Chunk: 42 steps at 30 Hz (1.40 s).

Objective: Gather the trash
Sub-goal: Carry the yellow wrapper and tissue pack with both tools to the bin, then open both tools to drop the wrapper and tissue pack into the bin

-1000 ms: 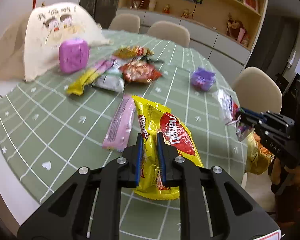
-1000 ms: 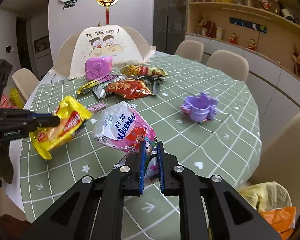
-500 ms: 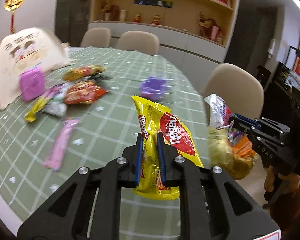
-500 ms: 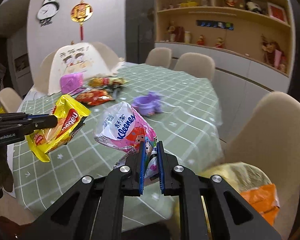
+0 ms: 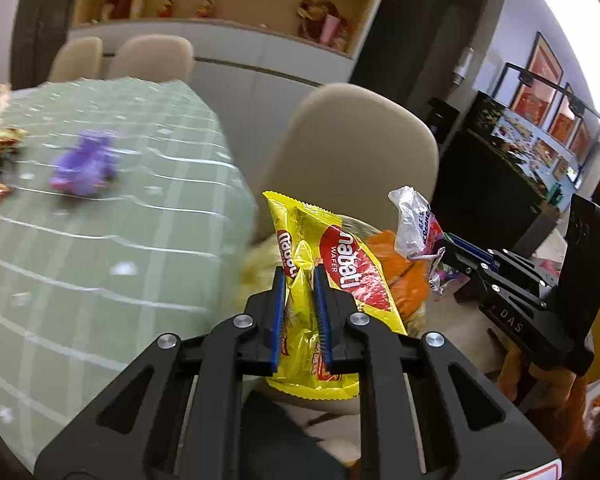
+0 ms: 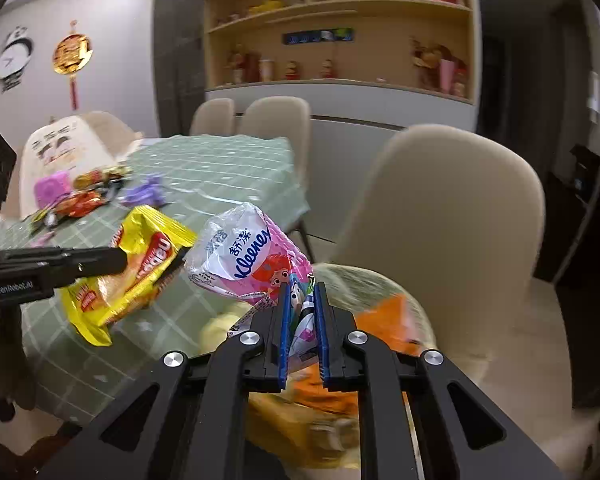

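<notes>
The left gripper has its blue-padded jaws pinched tight on a crinkled yellow plastic wafer wrapper with a red label, which stands upright between the pads and hangs out below them. The right gripper is clamped the same way on a soft pink-and-clear plastic tissue packet printed with cartoon figures (the brand lettering on it is blue), gripping it by its lower corner so the bulk of the packet leans up and away from the fingers.

Both held pieces hang clear of the round table with the green checked cloth, just past its near edge, with the wrapper nearer that edge and the packet beside it on the side away from the table. Below them, beside the table's edge, sits a crumpled translucent yellowish bag with orange showing inside; its mouth is too blurred to make out. A beige upholstered chair stands just behind that bag, close to the table.

On the table's cloth lie a small purple plastic toy, a heap of red and gold snack wrappers and a pink square box, all well apart from the near edge.
</notes>
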Each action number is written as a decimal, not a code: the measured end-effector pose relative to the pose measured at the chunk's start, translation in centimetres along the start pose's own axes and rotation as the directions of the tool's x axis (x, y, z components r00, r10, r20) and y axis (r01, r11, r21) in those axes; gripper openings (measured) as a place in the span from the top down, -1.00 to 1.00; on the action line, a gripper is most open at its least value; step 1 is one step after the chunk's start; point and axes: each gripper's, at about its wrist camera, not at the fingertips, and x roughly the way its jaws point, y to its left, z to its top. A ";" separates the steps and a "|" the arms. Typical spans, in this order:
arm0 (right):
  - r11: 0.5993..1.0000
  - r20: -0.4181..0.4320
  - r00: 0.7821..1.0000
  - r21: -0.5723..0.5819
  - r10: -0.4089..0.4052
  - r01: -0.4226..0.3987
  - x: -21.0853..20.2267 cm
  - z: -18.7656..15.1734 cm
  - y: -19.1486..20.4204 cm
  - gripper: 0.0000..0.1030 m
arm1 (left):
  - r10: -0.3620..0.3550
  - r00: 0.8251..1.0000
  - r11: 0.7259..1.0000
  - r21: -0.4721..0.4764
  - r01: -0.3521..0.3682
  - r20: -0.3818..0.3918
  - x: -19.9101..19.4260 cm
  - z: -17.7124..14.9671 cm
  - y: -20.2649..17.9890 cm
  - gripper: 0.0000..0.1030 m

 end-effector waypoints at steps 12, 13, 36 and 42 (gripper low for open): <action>0.995 -0.061 0.997 0.089 -0.047 0.052 2.9 -1.9 -6.3 0.75 | -0.087 0.991 0.996 -0.029 0.084 -0.097 11.7 0.1 -2.5 0.74; 0.994 -0.066 0.997 0.094 -0.047 0.053 3.2 -2.0 -6.5 0.75 | -0.093 0.990 0.995 -0.037 0.089 -0.108 12.6 0.1 -2.5 0.74; 1.000 -0.382 0.924 -0.030 -0.014 0.003 16.4 -4.8 -2.5 0.75 | -0.013 0.997 0.984 -0.177 -0.001 -0.080 4.5 -2.3 1.7 0.05; 1.000 -0.385 0.922 -0.026 -0.023 0.014 16.3 -5.0 -2.0 0.73 | -0.005 0.999 0.983 -0.181 -0.004 -0.049 3.0 -2.3 2.2 -0.05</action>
